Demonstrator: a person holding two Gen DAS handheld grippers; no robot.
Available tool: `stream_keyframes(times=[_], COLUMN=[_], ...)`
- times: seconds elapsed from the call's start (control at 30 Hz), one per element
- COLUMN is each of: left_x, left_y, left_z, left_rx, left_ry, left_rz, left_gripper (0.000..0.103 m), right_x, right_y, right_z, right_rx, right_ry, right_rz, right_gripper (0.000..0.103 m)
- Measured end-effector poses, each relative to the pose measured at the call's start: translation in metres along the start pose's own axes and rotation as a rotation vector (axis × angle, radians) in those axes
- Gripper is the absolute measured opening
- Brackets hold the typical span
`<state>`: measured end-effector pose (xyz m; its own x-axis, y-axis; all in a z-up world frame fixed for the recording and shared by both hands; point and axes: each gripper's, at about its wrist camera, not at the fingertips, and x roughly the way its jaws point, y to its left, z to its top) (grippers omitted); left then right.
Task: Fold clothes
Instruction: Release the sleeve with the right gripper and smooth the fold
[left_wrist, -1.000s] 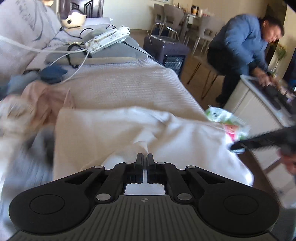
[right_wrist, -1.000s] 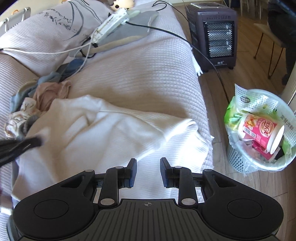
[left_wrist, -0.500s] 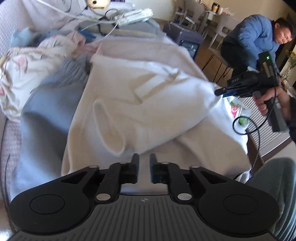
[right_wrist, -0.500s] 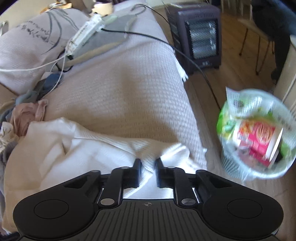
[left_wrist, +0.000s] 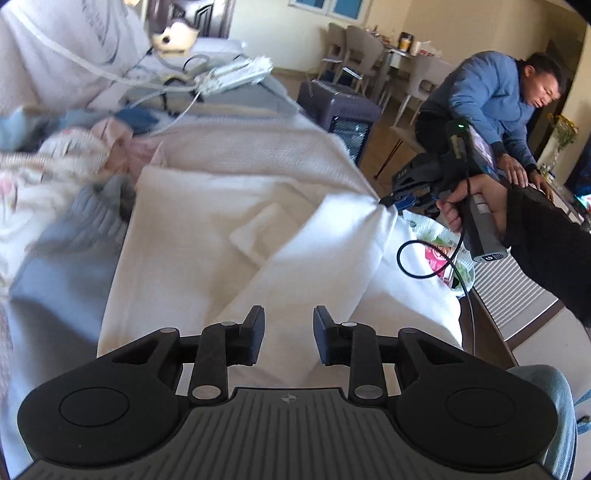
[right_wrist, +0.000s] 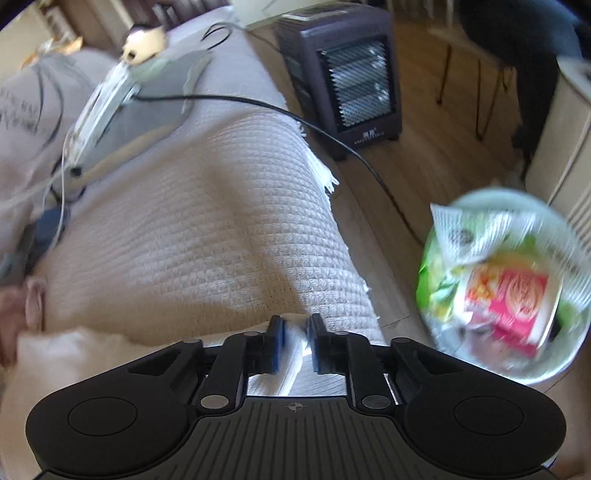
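Observation:
A white garment (left_wrist: 221, 229) lies spread over the blanket-covered sofa. My left gripper (left_wrist: 289, 332) hovers over its near edge. Its jaws are opening, a clear gap shows between the pads, and nothing is pinched. In the left wrist view my right gripper (left_wrist: 388, 201) holds one corner of the garment out toward the sofa's right edge, and the cloth runs taut to it. In the right wrist view that gripper (right_wrist: 294, 336) has the bunched white corner (right_wrist: 291, 354) between its blue pads; the jaws are easing open a little, but the pads still press the cloth.
Other clothes (left_wrist: 55, 177) are piled at the left, with a power strip (left_wrist: 232, 74) and cables behind. A heater (right_wrist: 343, 81) and a full waste basket (right_wrist: 506, 284) stand on the floor to the right. A person in a blue jacket (left_wrist: 487, 96) bends over a cabinet.
My left gripper's jaws have gone from shut to apart. My right gripper closed on the garment's corner and drew it out to the right, stretching the cloth.

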<state>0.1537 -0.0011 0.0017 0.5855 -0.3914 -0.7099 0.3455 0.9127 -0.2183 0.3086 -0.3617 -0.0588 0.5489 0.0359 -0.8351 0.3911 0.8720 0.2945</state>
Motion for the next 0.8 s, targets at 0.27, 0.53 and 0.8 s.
stream_keyframes(times=[0.27, 0.53, 0.8], left_x=[0.007, 0.012, 0.003], left_y=[0.017, -0.002, 0.01], left_z=[-0.017, -0.017, -0.024], left_rx=[-0.04, -0.017, -0.07], left_ry=[0.061, 0.035, 0.025], left_rz=[0.025, -0.01, -0.026], left_gripper=[0.028, 0.031, 0.033], right_x=[-0.056, -0.075, -0.019], right_y=[0.018, 0.079, 0.156], right_z=[-0.007, -0.006, -0.017], right_rx=[-0.263, -0.355, -0.517], right_ry=[-0.083, -0.032, 0.111], right_rz=[-0.043, 0.156, 0.051], right_gripper=[0.022, 0.027, 0.028])
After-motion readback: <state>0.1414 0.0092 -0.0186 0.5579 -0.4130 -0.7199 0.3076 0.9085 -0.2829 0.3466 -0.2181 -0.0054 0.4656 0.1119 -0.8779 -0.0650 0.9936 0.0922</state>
